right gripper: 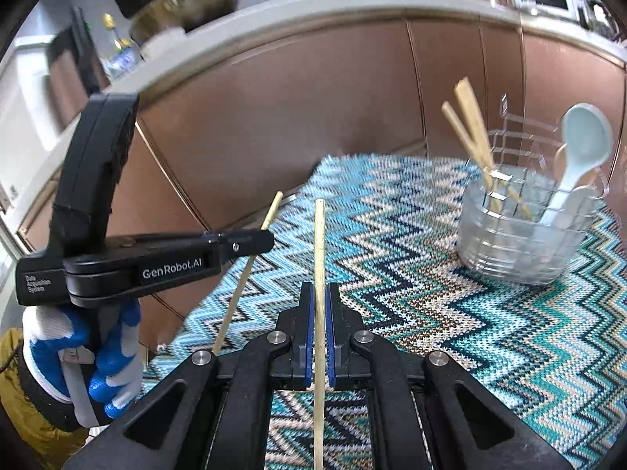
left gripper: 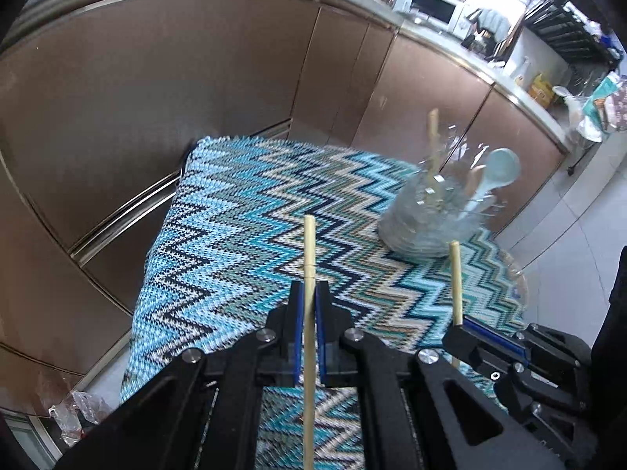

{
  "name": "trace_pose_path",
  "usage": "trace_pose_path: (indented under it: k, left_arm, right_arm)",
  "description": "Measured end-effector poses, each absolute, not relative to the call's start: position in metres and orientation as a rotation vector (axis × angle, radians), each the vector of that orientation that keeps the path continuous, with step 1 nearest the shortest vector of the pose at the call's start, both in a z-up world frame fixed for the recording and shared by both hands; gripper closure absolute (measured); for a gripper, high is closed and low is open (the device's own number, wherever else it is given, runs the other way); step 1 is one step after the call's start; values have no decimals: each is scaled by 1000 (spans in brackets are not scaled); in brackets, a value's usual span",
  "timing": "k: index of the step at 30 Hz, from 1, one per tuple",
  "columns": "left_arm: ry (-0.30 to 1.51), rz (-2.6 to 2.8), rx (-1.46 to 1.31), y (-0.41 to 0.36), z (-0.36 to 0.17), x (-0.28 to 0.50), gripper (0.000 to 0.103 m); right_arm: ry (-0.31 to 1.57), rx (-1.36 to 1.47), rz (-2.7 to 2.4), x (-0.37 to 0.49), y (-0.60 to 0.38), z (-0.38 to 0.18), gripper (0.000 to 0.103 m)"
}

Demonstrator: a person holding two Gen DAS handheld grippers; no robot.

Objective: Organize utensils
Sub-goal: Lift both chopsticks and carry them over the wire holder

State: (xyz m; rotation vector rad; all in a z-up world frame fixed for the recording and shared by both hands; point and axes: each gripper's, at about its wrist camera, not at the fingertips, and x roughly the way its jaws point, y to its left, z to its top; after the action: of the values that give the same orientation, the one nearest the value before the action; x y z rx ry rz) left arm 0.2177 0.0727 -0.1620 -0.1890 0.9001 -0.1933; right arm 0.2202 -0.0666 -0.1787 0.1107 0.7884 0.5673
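Between the blue pads of the left gripper [left gripper: 309,305], a pale wooden chopstick [left gripper: 309,274] stands clamped, its tip rising above the fingers. The right gripper [right gripper: 320,305] is likewise closed on a second chopstick [right gripper: 319,258], held upright along the line of its fingers. Each gripper shows in the other's view: the left one, in a blue-and-white gloved hand [right gripper: 84,356], sits to the left with its stick tilted; the right one appears low at the right edge. Both hover over a zigzag-patterned cloth [left gripper: 219,235] in teal, white and navy. Further right on the cloth stands a clear utensil holder [right gripper: 521,235] with compartments, containing two chopsticks [right gripper: 472,125] and a pale blue spoon [right gripper: 584,145]. Brown cabinets [right gripper: 313,98] lie behind.
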Motion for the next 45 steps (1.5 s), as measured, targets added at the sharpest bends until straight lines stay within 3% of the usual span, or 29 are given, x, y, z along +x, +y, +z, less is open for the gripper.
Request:
trace_pose_path:
  k: [25,34,45]
  left_arm:
    - [587,-177,-176,14,-87,97,98]
    - [520,-232,-223,1,-64,131,98]
    - [325,-307,-320,-16,-16,238,98]
  right_arm:
    - [426,240,491,105,-181,-112,98]
    - [339,240,476,128,-195,-92,98]
    - [186,252,463,246,-199,-68,98]
